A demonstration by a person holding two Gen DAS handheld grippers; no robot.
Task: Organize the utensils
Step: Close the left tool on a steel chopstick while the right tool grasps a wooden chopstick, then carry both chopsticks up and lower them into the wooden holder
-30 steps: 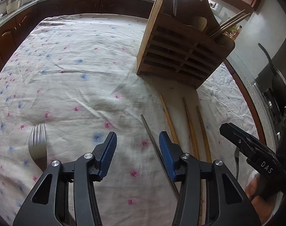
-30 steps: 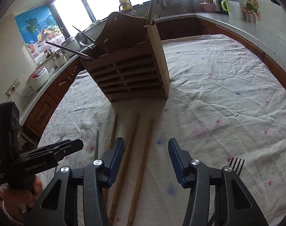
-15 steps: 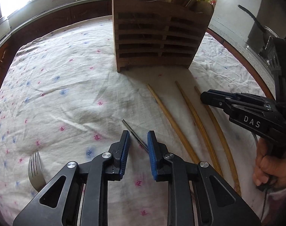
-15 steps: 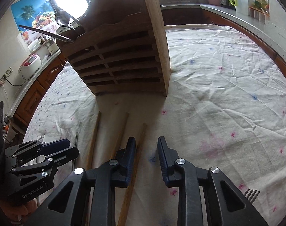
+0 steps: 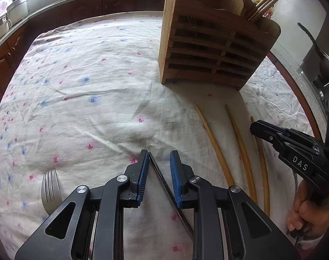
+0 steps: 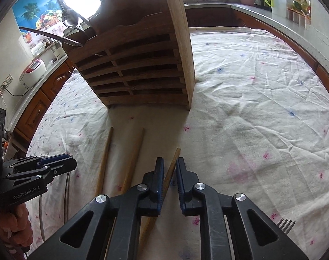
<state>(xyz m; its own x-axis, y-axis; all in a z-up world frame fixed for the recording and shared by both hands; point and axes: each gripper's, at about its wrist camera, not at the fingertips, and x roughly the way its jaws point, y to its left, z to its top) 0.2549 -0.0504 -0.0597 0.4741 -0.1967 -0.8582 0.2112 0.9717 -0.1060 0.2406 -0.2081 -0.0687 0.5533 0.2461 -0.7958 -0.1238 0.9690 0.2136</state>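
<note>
A wooden utensil holder [image 5: 212,49] stands on the floral tablecloth, also in the right wrist view [image 6: 140,65]. My left gripper [image 5: 159,160] is part open, its jaws on either side of a thin metal chopstick [image 5: 164,184] that leans against the left pad. My right gripper [image 6: 169,169] is shut on a wooden chopstick [image 6: 172,166], its tip poking out between the pads. Two more wooden chopsticks [image 6: 118,166] lie to its left. In the left wrist view, wooden chopsticks [image 5: 216,151] lie to the right, beside the other gripper [image 5: 294,149].
A fork [image 5: 49,188] lies left of the left gripper, its tines also at the right wrist view's lower right [image 6: 285,224]. Spoons and chopsticks stand in the holder. Kitchen counters with appliances [image 6: 32,73] surround the table. A pan [image 5: 322,60] sits on the right.
Both grippers came down onto the table. The left narrowed around the metal chopstick, then widened slightly. The right closed on the rightmost wooden chopstick.
</note>
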